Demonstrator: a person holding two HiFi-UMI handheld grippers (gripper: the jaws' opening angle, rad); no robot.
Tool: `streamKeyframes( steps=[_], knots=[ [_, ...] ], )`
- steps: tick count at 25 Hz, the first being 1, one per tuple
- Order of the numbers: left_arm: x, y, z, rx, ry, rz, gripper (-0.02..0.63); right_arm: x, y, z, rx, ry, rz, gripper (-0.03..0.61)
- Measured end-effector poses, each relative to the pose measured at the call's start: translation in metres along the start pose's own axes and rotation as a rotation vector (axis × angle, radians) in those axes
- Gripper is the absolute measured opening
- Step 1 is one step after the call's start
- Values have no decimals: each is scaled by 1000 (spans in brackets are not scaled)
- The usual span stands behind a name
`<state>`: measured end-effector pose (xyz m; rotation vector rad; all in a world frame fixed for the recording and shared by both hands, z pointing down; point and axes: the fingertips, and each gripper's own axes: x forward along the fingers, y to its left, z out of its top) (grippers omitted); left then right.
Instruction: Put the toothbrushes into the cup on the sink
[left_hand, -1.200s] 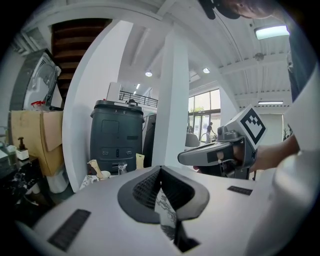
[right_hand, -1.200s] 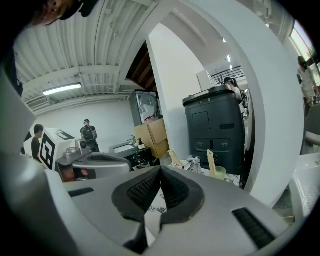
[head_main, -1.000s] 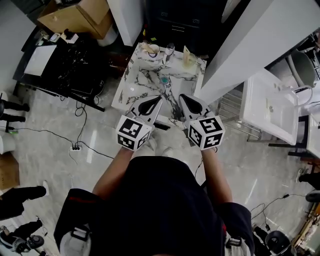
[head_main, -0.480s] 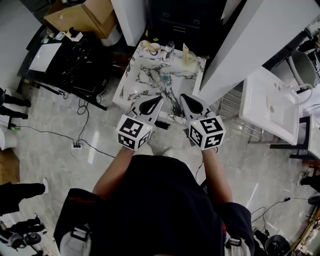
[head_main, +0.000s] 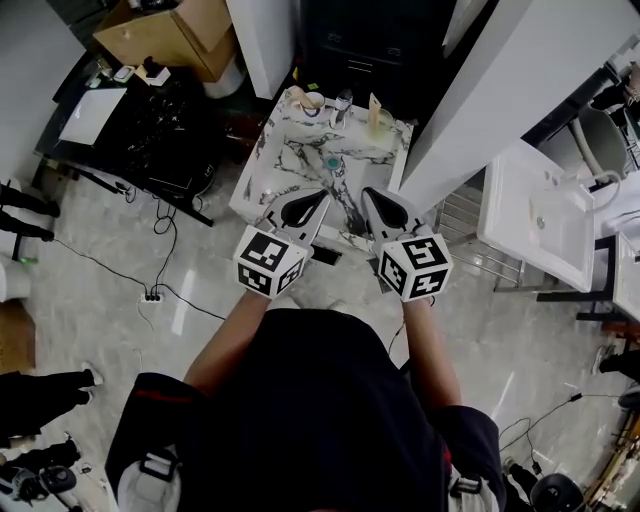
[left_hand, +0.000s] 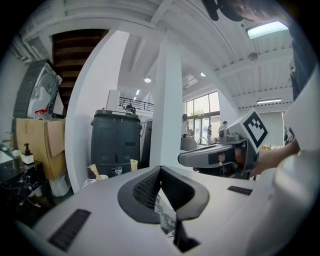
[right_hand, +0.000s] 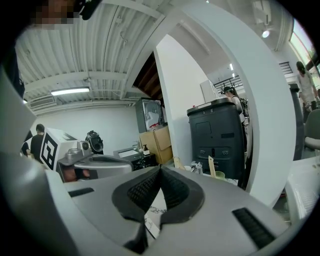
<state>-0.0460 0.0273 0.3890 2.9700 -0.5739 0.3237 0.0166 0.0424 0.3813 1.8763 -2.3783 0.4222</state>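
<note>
A marble sink (head_main: 290, 165) stands ahead of me, with a teal drain (head_main: 331, 161) in its basin. On its back edge a white cup (head_main: 309, 100) holds a pale stick-like item that leans left. A greenish cup (head_main: 379, 123) at the back right holds an upright wooden toothbrush (right_hand: 211, 166). My left gripper (head_main: 318, 197) and right gripper (head_main: 367, 194) hover side by side over the sink's near edge, both shut with nothing between the pads. Each gripper view shows the other gripper beside it: the right gripper (left_hand: 220, 157) and the left gripper (right_hand: 95, 165).
A faucet (head_main: 343, 100) stands between the two cups. A tall black bin (left_hand: 116, 142) is behind the sink, and a white pillar (head_main: 500, 80) is on its right. A dark desk (head_main: 150, 130) and a cardboard box (head_main: 165, 35) are at left, a white basin (head_main: 535, 215) at right. Cables cross the floor.
Both grippers stay side by side and shut, and have edged slightly upward. The head view has shifted a little, so the sink sits slightly lower in the frame.
</note>
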Motion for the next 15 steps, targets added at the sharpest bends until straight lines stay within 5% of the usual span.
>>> streamKeyframes(
  steps=[15],
  knots=[
    [1,-2,-7,-20,2,0,14,-1,-4,-8,-13,16,-3,34]
  ],
)
